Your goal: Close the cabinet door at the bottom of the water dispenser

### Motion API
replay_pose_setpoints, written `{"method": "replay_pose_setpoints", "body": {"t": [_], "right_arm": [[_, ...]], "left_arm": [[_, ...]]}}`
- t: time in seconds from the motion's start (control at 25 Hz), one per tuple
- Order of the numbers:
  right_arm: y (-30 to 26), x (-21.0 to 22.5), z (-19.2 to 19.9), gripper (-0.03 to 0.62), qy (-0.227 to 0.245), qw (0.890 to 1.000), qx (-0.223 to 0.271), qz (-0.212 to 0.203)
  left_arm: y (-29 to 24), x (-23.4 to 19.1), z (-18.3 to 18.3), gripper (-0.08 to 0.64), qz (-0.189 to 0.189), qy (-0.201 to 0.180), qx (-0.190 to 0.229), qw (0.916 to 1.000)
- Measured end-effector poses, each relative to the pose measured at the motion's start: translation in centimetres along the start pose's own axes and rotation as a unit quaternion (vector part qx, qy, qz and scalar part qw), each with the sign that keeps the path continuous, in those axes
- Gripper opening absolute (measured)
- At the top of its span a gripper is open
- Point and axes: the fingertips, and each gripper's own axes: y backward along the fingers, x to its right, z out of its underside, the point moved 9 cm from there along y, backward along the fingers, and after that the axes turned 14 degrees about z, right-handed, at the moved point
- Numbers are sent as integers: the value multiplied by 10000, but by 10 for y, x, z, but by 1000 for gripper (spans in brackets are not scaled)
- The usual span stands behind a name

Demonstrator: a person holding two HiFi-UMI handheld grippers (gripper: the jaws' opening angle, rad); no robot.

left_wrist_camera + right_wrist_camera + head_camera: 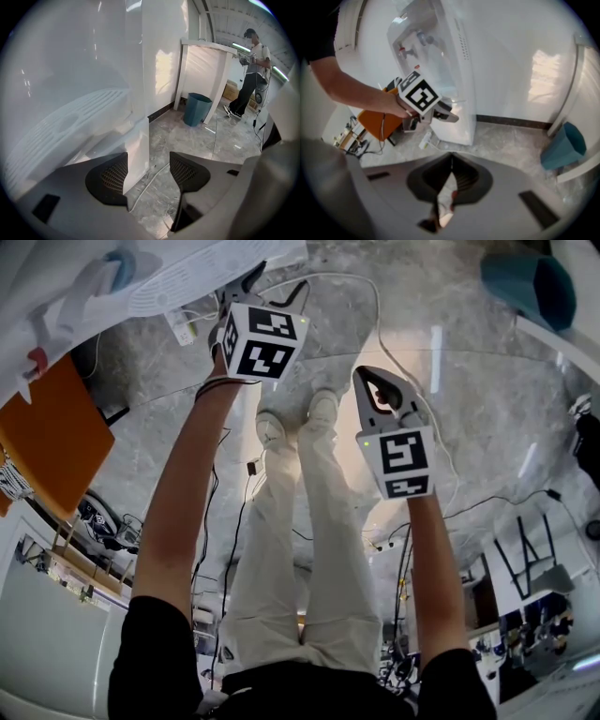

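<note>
The white water dispenser stands against the wall, its taps at the top and its lower cabinet reaching the floor. In the head view its top is at the upper left. My left gripper is held against the front corner of the lower cabinet. In its own view the left gripper is open, with a white cabinet panel edge standing just ahead between the jaws. I cannot tell whether the door is fully flush. My right gripper hangs back over the floor, shut and empty.
An orange panel stands left of the dispenser. A power strip and a cable lie on the marble floor at its base. A teal bin sits by a white frame. Another person stands far off.
</note>
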Motion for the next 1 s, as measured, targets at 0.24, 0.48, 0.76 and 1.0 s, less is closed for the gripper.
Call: {"method": "replay_pose_setpoints", "body": {"t": [0.24,0.48,0.76,1.0], "right_arm": [[-2,3,3,34,8,10000,-51,17],[-2,2,2,34,31,10000,-39,-3],[2,-1,0,34,45,10000,-15,14],[8,-2,-6,34,23,9999,27,94]], "left_arm": [[-5,-3,0,279,-92,30,19,10000],[-3,-2,0,279,-101,33,15,9999],[3,1,1,278,123,100,-53,9999],[14,18,6,278,286,172,-88,9994]]}}
